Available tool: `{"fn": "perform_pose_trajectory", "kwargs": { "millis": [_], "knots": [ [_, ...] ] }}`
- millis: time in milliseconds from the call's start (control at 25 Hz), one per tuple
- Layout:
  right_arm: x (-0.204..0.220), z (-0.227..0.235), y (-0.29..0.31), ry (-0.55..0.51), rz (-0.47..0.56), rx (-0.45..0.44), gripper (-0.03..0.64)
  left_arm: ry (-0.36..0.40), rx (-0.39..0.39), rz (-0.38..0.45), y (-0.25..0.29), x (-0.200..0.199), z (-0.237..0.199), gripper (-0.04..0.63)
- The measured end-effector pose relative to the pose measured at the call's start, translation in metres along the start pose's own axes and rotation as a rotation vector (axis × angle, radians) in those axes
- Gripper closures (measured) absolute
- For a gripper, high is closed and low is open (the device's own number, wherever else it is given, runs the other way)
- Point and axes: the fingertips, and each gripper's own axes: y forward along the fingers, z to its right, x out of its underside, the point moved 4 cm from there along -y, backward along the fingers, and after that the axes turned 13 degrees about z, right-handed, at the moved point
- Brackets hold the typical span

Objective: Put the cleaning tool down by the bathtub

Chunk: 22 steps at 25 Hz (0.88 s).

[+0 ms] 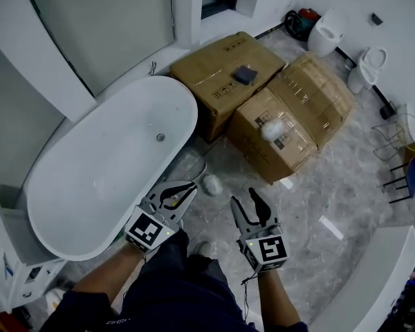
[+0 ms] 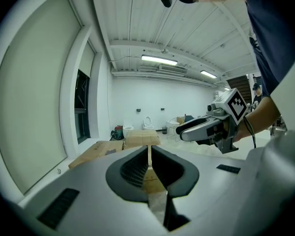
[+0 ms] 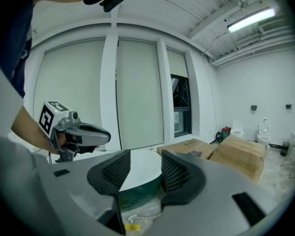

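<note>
You are holding the left gripper [image 1: 191, 187] clenched on nothing and the right gripper [image 1: 243, 198] released and empty, while the small pale rounded object taken for the cleaning tool [image 1: 211, 183] is lying on the grey marbled floor [image 1: 297, 213] just right of the white oval bathtub [image 1: 104, 164], so the set-down is looking satisfied and calling only for keeping both grippers off it.

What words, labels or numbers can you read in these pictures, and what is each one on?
None can be read.
Black print on the left cardboard box: too small.
Dark label on the right cardboard box: blurred.
Markers on the left gripper and right gripper: square patterns, no words.
</note>
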Motion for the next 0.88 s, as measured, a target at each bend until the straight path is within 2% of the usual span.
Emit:
{"fn": "perform_pose_trajectory", "kwargs": {
  "millis": [400,880],
  "knots": [
    [-0.041,-0.017,-0.035,0.003,0.055,-0.001,0.414,0.030,0.005,0.038,-0.020,-0.042,0.020,0.551],
    [-0.052,-0.020,-0.045,0.014,0.091,0.006,0.449,0.039,-0.016,0.067,-0.026,-0.052,0.025,0.551]
  ]
}}
